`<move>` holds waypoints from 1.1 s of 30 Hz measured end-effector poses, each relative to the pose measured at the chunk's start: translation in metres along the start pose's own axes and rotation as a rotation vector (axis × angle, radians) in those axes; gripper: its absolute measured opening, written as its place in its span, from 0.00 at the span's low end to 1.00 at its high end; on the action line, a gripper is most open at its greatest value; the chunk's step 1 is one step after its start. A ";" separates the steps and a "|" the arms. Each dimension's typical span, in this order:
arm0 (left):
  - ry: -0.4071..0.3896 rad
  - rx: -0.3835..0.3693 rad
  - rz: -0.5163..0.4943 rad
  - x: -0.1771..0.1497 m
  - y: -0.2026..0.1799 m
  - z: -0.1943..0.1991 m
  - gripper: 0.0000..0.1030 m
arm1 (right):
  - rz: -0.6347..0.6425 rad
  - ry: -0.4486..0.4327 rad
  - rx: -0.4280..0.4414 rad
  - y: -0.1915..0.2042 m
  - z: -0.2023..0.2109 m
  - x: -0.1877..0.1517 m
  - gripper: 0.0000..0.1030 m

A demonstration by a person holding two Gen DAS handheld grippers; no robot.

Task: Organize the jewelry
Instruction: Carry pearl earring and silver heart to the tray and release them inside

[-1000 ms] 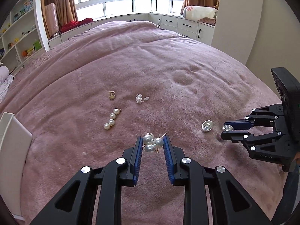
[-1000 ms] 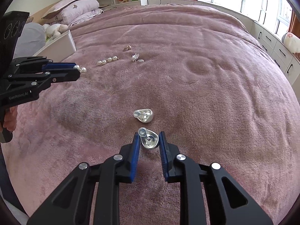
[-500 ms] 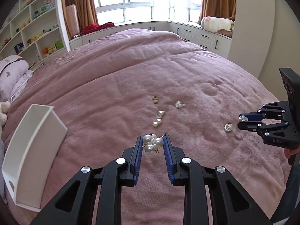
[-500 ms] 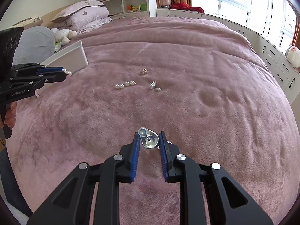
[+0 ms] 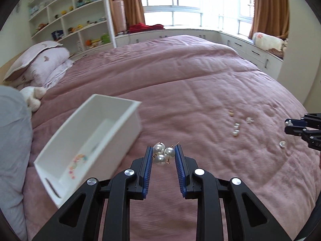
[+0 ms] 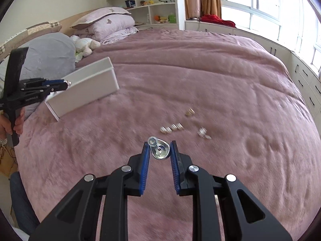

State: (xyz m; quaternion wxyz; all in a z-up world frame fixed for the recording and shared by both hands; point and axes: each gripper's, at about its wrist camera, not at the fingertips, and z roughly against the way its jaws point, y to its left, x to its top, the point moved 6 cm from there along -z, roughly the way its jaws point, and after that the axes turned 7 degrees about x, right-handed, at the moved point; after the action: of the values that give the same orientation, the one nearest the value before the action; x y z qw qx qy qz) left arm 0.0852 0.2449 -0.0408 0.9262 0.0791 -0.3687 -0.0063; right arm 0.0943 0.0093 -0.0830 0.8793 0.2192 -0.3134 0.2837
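Note:
My left gripper [image 5: 163, 154] is shut on a pearl cluster earring [image 5: 162, 153] and holds it above the pink bedspread, just right of the white box [image 5: 104, 140]. My right gripper [image 6: 159, 150] is shut on a silver teardrop earring [image 6: 160, 151], held above the bed. A row of pearls [image 6: 172, 128], a small gold piece [image 6: 189, 112] and a sparkly silver piece [image 6: 202, 132] lie on the bedspread. A second silver earring [image 5: 281, 144] lies below the right gripper in the left wrist view. The left gripper also shows in the right wrist view [image 6: 67, 84], beside the box [image 6: 86, 89].
The box holds a small pastel piece [image 5: 78, 161]. Pillows [image 6: 112, 23], a grey cushion [image 6: 48, 56] and a plush toy [image 6: 86, 45] lie at the head of the bed. Shelves and window cabinets stand beyond.
Both grippers have lifted and swung left toward the white box, each still holding its earring. The box now lies close beside the left gripper.

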 end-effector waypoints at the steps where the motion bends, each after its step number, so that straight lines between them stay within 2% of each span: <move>1: 0.004 0.012 0.022 -0.001 0.014 -0.001 0.27 | 0.014 -0.008 0.012 0.010 -0.004 0.013 0.21; 7: 0.044 0.076 0.116 -0.016 0.083 -0.009 0.27 | 0.116 -0.033 0.068 0.072 -0.036 0.080 0.21; 10: 0.062 0.081 0.177 -0.026 0.115 -0.015 0.27 | 0.149 -0.030 0.102 0.101 -0.057 0.109 0.21; 19: 0.082 0.129 0.251 -0.035 0.169 -0.026 0.27 | 0.180 -0.010 0.198 0.176 -0.128 0.179 0.21; 26: 0.143 0.166 0.284 -0.042 0.192 -0.046 0.27 | 0.131 0.055 0.234 0.200 -0.197 0.212 0.21; 30: 0.234 0.163 0.289 -0.058 0.195 -0.068 0.27 | 0.105 0.146 0.216 0.203 -0.240 0.211 0.21; 33: 0.258 0.173 0.312 -0.066 0.200 -0.077 0.27 | 0.104 0.193 0.189 0.206 -0.264 0.207 0.21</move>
State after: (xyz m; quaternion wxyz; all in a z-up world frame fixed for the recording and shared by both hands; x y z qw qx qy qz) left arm 0.0802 0.4583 -0.1108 0.9451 0.1003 -0.2541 0.1791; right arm 0.2085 0.3860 -0.0868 0.8649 0.2564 -0.2101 0.3768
